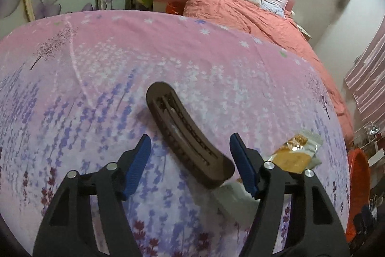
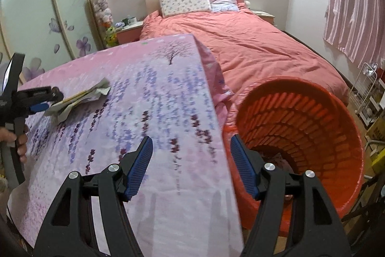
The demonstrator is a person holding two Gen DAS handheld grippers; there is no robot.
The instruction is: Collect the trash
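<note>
A long brown plastic packaging tray lies at a slant on the pink floral tablecloth. Its near end sits between the blue pads of my left gripper, which is open and not pressing on it. A yellow-orange snack wrapper lies just right of that gripper, and a white scrap of paper lies under it. My right gripper is open and empty, over the table's right edge beside an orange mesh basket. In the right wrist view the left gripper is at the far left, beside crumpled wrappers.
The orange basket stands on the floor close against the table's right side. Behind the table is a bed with a salmon quilt and a nightstand. A white wire rack is at the right wall. A hand holds the left gripper's handle.
</note>
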